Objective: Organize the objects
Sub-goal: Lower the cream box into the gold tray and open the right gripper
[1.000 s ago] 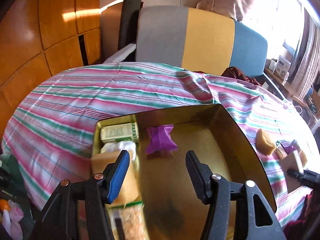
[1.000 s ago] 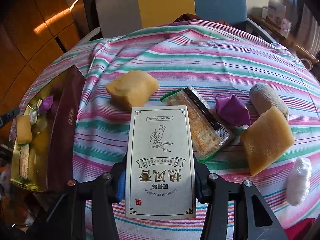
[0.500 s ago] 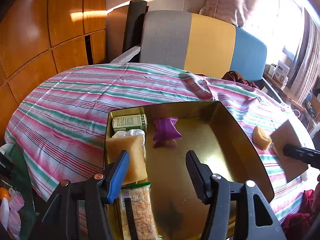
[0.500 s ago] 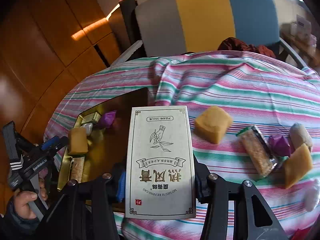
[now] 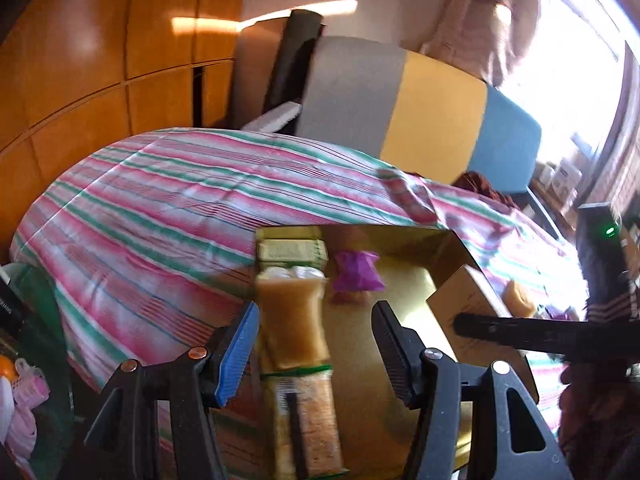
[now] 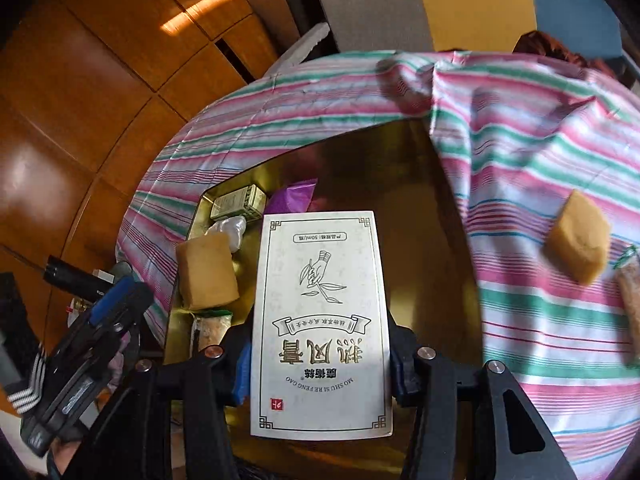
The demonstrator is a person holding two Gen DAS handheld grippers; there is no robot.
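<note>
My right gripper is shut on a white printed box and holds it over the open gold tin. Along the tin's left side lie a small green box, a white wrapped piece, a tan block and a cracker pack. A purple packet sits near the tin's far wall. My left gripper hangs open over the tin's near left part with nothing between its pads. In the left wrist view the held box comes in over the tin's right rim.
A second tan block and a second cracker pack lie on the striped cloth right of the tin. A grey, yellow and blue chair stands behind the table. Clutter sits below the table's left edge.
My right gripper has carried the white box leftward from above the loose items to above the gold tin. My left gripper has drawn back a little and stays open.
</note>
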